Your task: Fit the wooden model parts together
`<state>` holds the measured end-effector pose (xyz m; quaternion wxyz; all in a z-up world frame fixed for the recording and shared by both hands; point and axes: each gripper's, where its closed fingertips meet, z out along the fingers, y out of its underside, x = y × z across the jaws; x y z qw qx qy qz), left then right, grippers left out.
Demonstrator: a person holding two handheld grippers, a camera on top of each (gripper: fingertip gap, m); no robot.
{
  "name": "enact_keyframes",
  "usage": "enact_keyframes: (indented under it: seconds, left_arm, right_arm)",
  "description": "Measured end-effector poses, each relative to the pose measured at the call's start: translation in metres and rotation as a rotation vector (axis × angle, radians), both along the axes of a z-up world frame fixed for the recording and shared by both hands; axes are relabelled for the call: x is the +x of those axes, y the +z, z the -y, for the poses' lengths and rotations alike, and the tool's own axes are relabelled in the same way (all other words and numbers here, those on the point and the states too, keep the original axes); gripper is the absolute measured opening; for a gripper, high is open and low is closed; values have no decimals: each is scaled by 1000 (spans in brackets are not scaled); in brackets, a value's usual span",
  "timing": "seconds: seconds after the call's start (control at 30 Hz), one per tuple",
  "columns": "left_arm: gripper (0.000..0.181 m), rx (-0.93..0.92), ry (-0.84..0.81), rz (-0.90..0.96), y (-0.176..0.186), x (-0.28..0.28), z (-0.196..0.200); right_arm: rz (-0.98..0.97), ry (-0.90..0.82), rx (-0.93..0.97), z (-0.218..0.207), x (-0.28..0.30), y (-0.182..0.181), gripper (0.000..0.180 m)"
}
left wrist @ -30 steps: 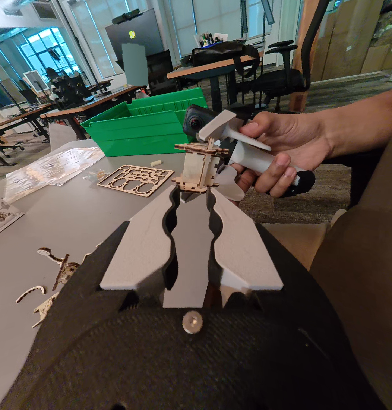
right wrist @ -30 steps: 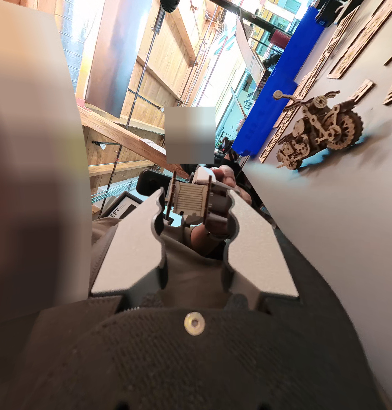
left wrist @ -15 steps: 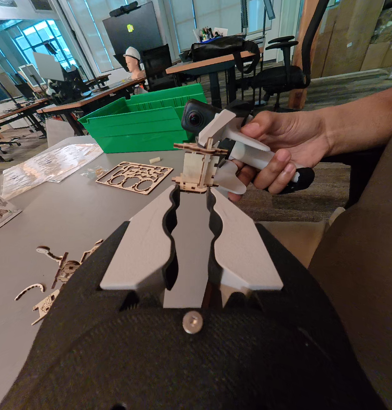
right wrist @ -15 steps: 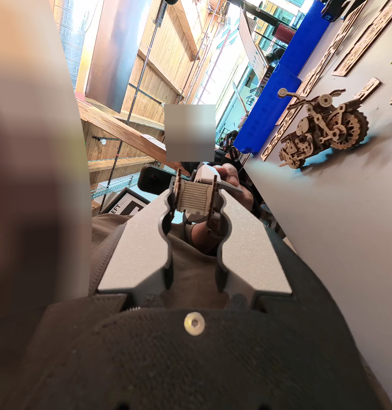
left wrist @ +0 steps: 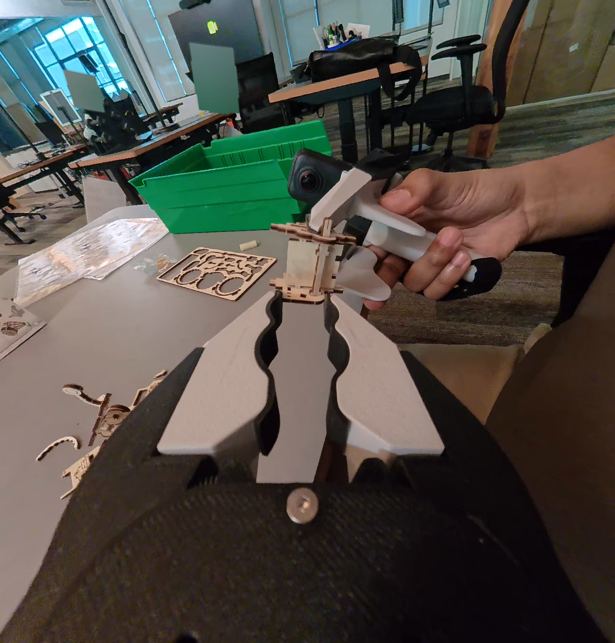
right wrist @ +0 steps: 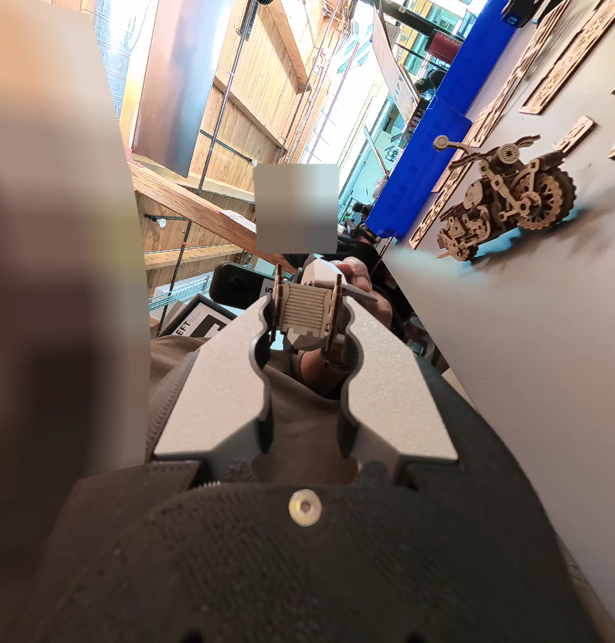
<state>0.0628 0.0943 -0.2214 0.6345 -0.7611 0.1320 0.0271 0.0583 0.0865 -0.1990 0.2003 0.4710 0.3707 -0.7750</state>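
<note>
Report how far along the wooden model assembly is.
Done: a small slatted sub-assembly with two side plates is already built. In hand: both the left gripper and the right gripper are shut on it, above the table. Left: loose cut parts still lie on the table beside a punched-out sheet. The finished motorcycle looks like a separate model.

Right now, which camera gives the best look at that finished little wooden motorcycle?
The right wrist view: the wooden motorcycle stands whole on the grey table, both wheels and handlebars plain, though the picture is turned sideways. The left wrist view does not show it at all, only loose wooden pieces on the table near that gripper.
</note>
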Motion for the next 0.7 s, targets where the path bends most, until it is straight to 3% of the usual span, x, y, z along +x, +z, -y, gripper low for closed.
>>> enact_keyframes:
  seconds: [0.47, 0.6, 0.7]
  left_arm:
    - [23, 27, 34, 5, 1, -1, -2]
    - [41, 18, 4, 205, 3, -4, -2]
    - [48, 37, -125, 555, 16, 2, 1]
  right_arm:
    - [-2, -2, -13, -2, 0, 1, 37]
    - [-67, -50, 64, -9, -1, 6, 38]
    - [-154, -84, 206, -8, 1, 11, 37]
